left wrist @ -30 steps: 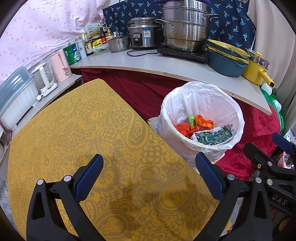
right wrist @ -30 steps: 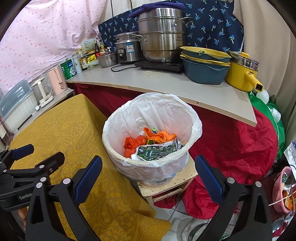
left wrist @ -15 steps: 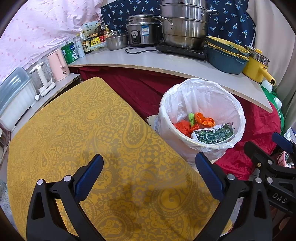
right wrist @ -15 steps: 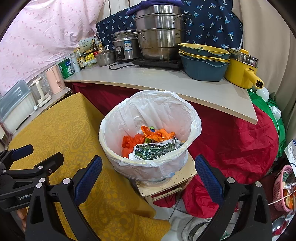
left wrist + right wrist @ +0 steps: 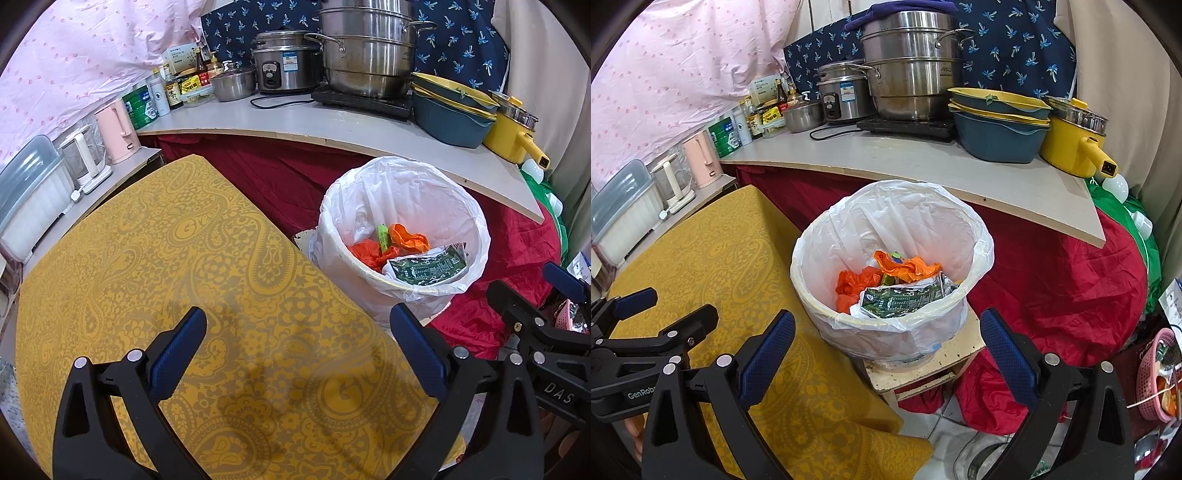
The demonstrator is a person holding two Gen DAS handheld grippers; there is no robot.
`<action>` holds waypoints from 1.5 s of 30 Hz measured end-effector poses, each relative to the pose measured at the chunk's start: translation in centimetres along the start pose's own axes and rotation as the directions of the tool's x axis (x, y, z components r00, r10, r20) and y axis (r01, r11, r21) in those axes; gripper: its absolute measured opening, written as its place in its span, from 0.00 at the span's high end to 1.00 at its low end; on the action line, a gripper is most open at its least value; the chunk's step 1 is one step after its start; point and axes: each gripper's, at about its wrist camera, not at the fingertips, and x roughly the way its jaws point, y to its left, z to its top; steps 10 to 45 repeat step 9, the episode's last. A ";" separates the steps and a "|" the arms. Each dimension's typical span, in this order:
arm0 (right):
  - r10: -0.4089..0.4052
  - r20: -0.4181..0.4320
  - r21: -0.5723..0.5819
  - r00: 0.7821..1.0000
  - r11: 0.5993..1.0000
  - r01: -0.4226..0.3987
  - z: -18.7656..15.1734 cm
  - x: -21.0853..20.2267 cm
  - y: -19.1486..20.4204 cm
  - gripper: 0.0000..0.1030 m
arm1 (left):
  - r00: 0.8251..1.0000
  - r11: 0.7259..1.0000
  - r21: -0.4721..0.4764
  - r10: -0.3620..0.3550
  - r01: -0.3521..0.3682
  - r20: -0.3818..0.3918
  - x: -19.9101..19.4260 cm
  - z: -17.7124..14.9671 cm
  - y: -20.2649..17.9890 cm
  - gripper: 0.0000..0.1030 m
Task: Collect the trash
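Observation:
A white-lined trash bin (image 5: 461,206) (image 5: 960,206) stands on a low wooden stool beside the yellow-clothed table (image 5: 166,258) (image 5: 713,251). Inside lie orange wrappers (image 5: 408,236) (image 5: 908,266), a green carton (image 5: 428,266) (image 5: 901,299) and a small green item (image 5: 383,236). My left gripper (image 5: 299,350) is open and empty over the table's near part. My right gripper (image 5: 886,350) is open and empty, in front of the bin and a little above its near rim. Each gripper shows at the edge of the other's view.
A counter (image 5: 923,162) behind the bin holds steel pots (image 5: 912,81), stacked blue and yellow basins (image 5: 997,125), a yellow pot (image 5: 1071,144), bottles and a rice cooker. Kettles (image 5: 114,133) stand at the left. Red cloth (image 5: 1052,280) drapes below the counter. A pink basket (image 5: 1156,373) sits at the right.
Both views have tilted down slightly and drawn back a little; the bin sits lower in the frames. Both grippers stay open and empty.

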 end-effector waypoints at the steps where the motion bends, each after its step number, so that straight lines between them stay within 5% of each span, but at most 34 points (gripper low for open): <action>1: 0.001 0.000 0.000 1.000 1.000 -0.001 0.0 0.0 0.0 0.06 | 1.000 1.000 0.001 -0.001 0.001 0.000 0.0 0.0 0.0 0.08; 45: 0.000 0.005 -0.001 1.000 1.000 0.000 0.0 -0.3 0.0 0.06 | 1.000 1.000 0.001 -0.004 0.004 0.002 -0.4 -0.1 -0.1 0.08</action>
